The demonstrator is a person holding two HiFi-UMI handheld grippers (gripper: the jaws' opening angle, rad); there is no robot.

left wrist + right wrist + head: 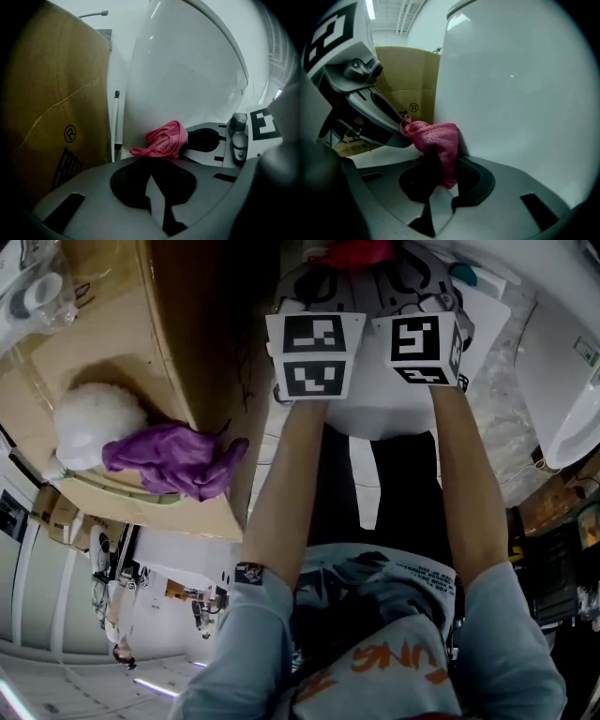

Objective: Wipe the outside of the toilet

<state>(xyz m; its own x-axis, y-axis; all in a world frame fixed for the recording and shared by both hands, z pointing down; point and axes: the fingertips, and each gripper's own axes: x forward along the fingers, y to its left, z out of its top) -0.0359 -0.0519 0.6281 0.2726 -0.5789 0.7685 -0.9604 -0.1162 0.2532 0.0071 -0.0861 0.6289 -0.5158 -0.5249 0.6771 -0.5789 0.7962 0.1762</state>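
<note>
**Pink cloth** (437, 140): bunched and pressed against the white outer wall of the toilet (520, 84). It sits at the centre of both gripper views. In the head view only a red sliver shows at the top edge, the rest being cut off. The toilet's rim and foot run out of frame.

**Right gripper** (439, 161): jaws closed on the cloth, which drapes over the dark pads and hides their tips.

**Left gripper** (151, 158): jaws together, pinching the cloth's lower edge at their tips. Folds partly mask the hold.

Each gripper appears at the edge of the other's view, close alongside. In the head view the marker cubes cover both sets of jaws, and two forearms (281, 493) run up to them.

**Cardboard box** (56, 117): stands just beside the toilet, at the left of the frame. Its print is too dark to read.

**Left of the head view:** a purple glove (173, 457) touches a white fluffy object (94, 423) of unclear kind.
</note>
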